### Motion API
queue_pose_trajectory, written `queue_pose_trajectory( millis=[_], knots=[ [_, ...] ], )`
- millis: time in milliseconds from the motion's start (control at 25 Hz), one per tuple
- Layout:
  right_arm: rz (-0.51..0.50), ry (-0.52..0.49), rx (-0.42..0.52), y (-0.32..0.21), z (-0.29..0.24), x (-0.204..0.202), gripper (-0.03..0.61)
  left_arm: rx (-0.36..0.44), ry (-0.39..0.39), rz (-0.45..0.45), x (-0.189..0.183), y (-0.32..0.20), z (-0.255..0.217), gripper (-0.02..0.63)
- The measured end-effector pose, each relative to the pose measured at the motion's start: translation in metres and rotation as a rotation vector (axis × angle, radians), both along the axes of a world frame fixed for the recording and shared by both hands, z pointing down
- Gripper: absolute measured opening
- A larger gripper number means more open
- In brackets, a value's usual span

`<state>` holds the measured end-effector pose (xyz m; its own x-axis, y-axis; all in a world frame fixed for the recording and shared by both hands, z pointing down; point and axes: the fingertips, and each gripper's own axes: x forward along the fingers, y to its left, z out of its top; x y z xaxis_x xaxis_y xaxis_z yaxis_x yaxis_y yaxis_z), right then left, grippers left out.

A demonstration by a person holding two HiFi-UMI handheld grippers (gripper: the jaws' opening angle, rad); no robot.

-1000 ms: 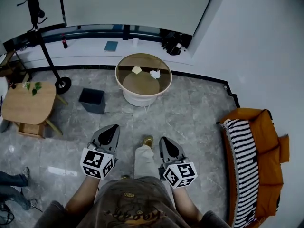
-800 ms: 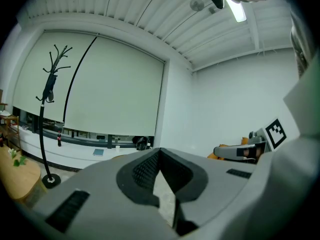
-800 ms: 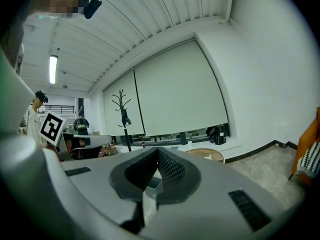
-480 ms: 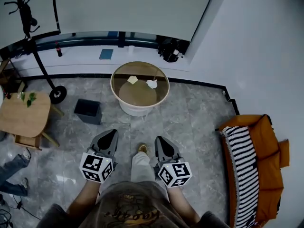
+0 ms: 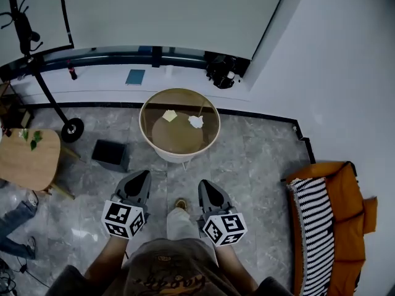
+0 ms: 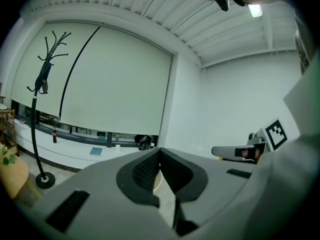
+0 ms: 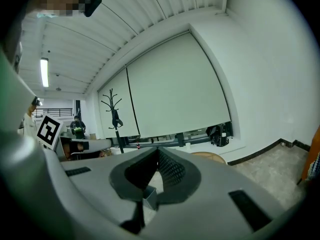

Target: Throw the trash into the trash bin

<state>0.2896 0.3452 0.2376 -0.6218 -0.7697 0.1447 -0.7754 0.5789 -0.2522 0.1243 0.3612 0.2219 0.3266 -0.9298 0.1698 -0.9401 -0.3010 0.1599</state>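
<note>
Both shut and empty, the left gripper (image 5: 141, 176) and right gripper (image 5: 204, 185) face the round surface (image 5: 179, 92) ahead; its crumpled white paper (image 5: 195, 121) lies nearer the right.

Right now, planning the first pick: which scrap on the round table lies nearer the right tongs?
The white crumpled paper, on the right side of the round table; the pale yellow scrap lies to its left.

The trash (image 5: 195, 121) is white, the bin (image 5: 110, 160) dark, the cushion (image 5: 315, 222) black-and-white striped.
</note>
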Motion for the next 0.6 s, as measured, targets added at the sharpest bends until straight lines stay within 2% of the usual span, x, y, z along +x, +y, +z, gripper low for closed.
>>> queue_pose_trajectory(
  millis=[320,600],
  knots=[
    [-0.04,0.007,-0.019,-0.088,-0.011,0.014,0.014,-0.028,-0.004,-0.043,0.009,-0.083,-0.012,0.017],
    [-0.097,0.024,-0.02,-0.165,-0.011,0.015,0.014,-0.013,-0.008,-0.086,0.009,-0.153,-0.019,0.017]
  ],
)
